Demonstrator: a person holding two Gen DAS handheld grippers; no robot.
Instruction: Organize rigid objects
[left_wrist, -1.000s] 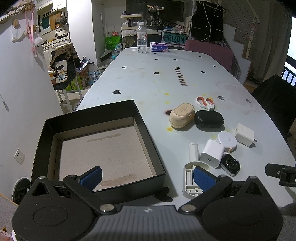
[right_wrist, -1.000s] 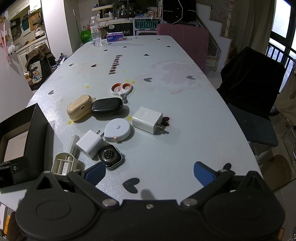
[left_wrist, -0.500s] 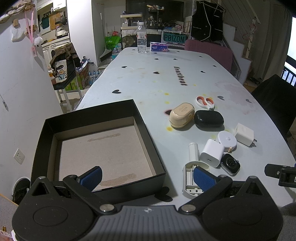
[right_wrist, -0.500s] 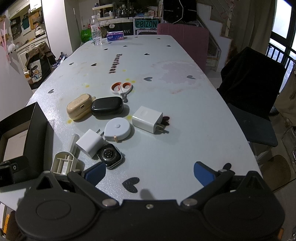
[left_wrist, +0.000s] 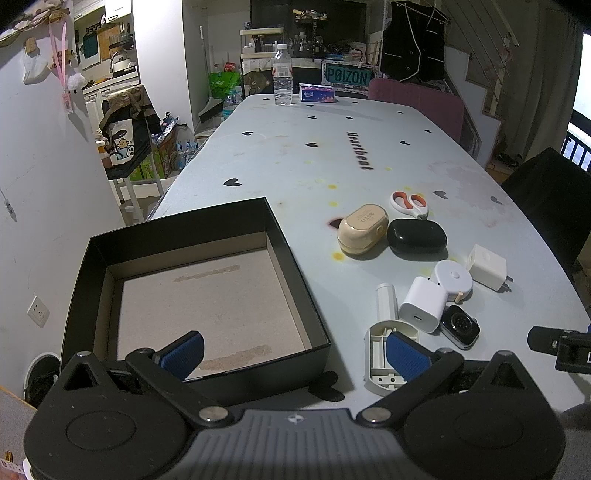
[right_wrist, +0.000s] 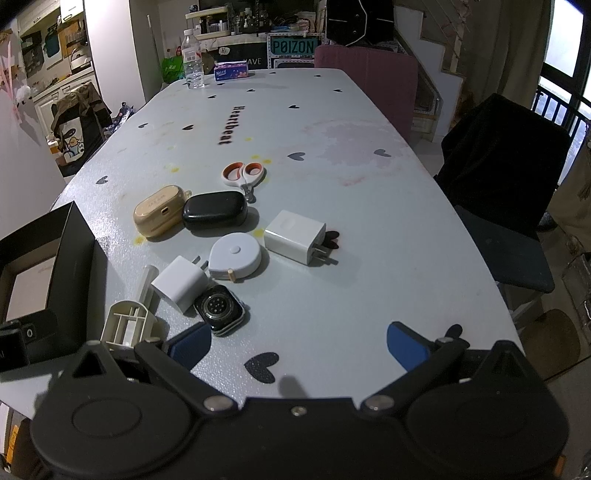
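An empty black box (left_wrist: 295, 258) with a cardboard floor sits at the table's near left. To its right lie a beige case (left_wrist: 362, 229), a black case (left_wrist: 416, 236), small scissors (left_wrist: 409, 204), two white chargers (left_wrist: 423, 303) (left_wrist: 487, 266), a round tape measure (left_wrist: 453, 275), a watch body (left_wrist: 460, 326), and a white plastic holder (left_wrist: 380, 360). My left gripper (left_wrist: 295, 354) hovers open over the box's near right corner. Over the table's near edge, my right gripper (right_wrist: 297, 345) is open and holds nothing, with the watch body (right_wrist: 218, 309) just beyond its left finger.
A water bottle (left_wrist: 282, 81) and a tissue pack (left_wrist: 317, 92) stand at the table's far end. A pink chair (right_wrist: 369, 74) is at the far right and a dark chair (right_wrist: 506, 192) along the right side. A white wall runs on the left.
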